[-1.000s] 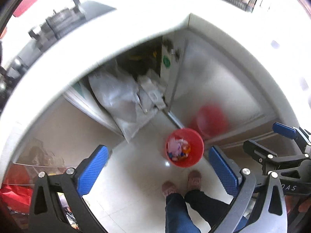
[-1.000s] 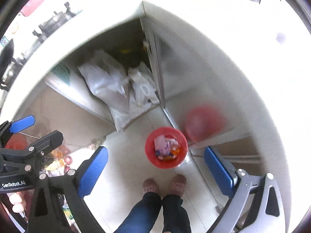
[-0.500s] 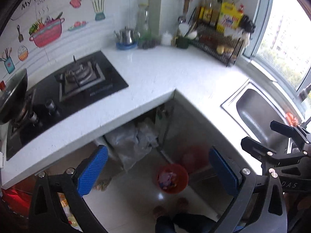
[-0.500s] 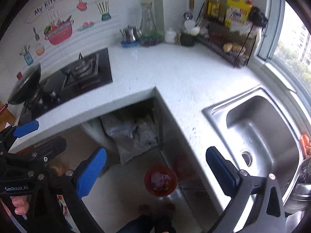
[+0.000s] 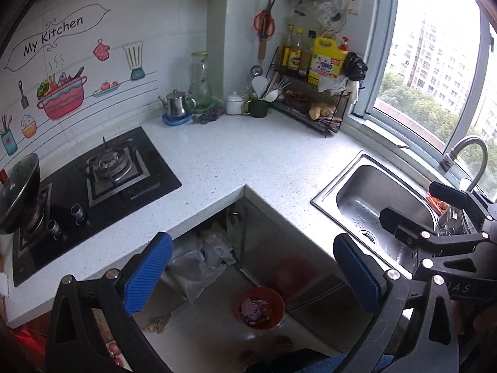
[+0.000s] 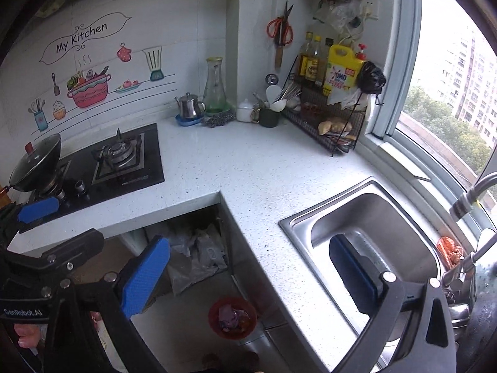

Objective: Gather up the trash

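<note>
floor: red bin holds wrappers.

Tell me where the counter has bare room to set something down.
The widest bare patch of white counter lies between the gas hob, the sink and the wire rack. The back corner is crowded: kettle, glass carafe, white jar and utensil cup.

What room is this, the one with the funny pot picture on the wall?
It looks like a home kitchen. There is a gas stove set into the white counter, a steel sink by the window, and bottles on a wire rack in the corner.
</note>
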`<action>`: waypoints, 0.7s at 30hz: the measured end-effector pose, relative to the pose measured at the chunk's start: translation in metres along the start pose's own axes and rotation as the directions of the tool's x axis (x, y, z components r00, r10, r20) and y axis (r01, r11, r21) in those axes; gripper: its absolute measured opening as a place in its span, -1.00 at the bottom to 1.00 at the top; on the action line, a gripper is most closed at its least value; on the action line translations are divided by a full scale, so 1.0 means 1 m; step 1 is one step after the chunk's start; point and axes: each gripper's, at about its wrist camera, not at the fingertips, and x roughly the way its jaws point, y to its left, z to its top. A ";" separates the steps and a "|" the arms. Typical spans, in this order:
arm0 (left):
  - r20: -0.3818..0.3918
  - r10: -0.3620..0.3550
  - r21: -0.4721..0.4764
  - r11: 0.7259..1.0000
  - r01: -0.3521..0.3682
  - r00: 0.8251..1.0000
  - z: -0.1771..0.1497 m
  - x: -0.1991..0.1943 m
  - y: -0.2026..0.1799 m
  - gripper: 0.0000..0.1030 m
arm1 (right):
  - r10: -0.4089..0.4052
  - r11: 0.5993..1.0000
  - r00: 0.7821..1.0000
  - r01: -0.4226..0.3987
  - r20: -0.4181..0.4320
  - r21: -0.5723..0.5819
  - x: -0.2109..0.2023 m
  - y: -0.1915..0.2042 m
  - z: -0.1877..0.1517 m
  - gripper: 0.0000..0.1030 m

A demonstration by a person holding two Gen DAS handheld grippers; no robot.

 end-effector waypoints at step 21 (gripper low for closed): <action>0.002 -0.033 -0.018 0.999 0.033 0.999 -0.011 -0.017 -0.017 0.99 | -0.043 0.998 0.999 0.042 0.025 0.036 -0.032 -0.008 -0.020 0.99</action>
